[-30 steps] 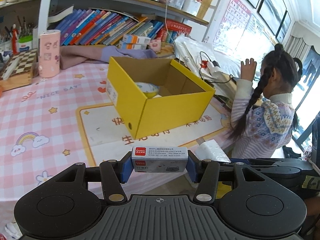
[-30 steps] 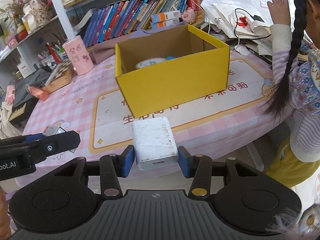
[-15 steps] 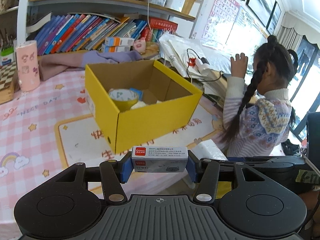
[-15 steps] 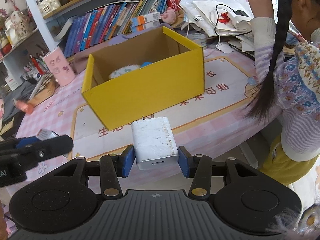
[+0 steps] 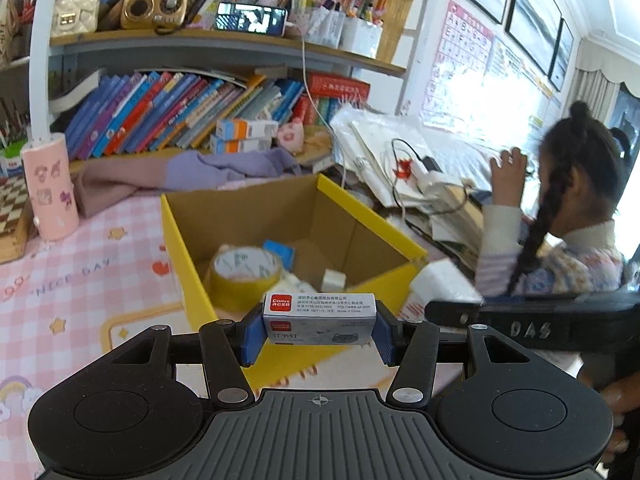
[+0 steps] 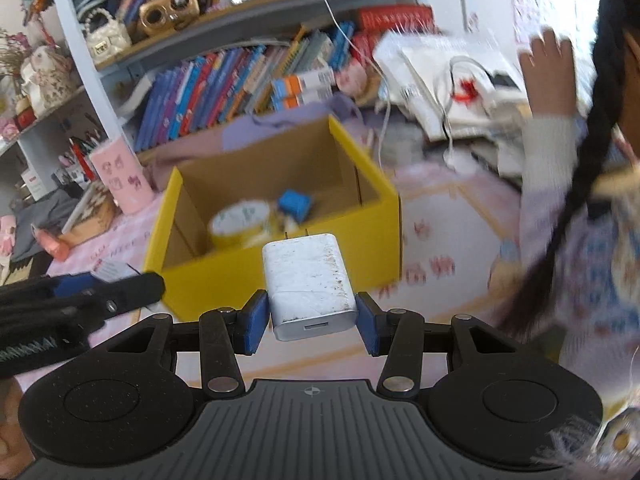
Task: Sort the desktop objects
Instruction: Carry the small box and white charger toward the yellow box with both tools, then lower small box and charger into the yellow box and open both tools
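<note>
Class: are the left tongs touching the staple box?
Touching. The left wrist view shows the left tongs with both blue pads pressed against the staple box ends.

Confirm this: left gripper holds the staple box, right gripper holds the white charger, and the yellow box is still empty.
Not empty. The left wrist view shows a tape roll and a blue item already inside the yellow box. The rest holds: the left gripper holds the staple box, the right gripper the charger.
</note>
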A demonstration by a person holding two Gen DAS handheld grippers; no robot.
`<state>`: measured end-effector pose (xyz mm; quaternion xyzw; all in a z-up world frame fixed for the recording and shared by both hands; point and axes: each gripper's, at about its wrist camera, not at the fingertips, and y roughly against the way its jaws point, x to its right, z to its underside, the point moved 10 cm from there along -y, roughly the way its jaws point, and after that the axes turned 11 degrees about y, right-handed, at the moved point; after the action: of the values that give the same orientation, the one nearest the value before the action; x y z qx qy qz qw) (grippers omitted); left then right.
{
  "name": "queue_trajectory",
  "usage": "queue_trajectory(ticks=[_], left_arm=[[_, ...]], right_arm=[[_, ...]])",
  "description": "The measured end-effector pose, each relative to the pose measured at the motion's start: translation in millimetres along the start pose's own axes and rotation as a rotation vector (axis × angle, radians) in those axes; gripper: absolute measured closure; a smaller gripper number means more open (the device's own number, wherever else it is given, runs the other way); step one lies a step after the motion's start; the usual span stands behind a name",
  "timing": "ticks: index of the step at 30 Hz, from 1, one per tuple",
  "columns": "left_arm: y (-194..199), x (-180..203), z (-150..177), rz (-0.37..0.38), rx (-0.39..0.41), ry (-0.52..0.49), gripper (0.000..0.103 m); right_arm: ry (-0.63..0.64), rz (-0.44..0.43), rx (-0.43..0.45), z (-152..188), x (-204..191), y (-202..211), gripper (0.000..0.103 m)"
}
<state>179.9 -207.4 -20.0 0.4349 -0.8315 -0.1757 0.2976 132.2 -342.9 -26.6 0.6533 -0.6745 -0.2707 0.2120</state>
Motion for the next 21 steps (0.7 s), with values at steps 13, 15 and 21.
queue_trajectory(ticks=[13,15,21], left_arm=[[-53,-8,-43,-0.134,0.057,-0.055,0.050],[-64,-10,-46,-0.155,0.043,-0.078,0.050],[-98,-21,-38,-0.219,-0.042,-0.095,0.050]], right_arm=[[0.158,-0.093,0.062,-75,19,-61,0.059],[0.184,-0.103,0.050,-80,22,-74,0.060],[0.270,-0.150,-0.035,-79,16,-123,0.059]])
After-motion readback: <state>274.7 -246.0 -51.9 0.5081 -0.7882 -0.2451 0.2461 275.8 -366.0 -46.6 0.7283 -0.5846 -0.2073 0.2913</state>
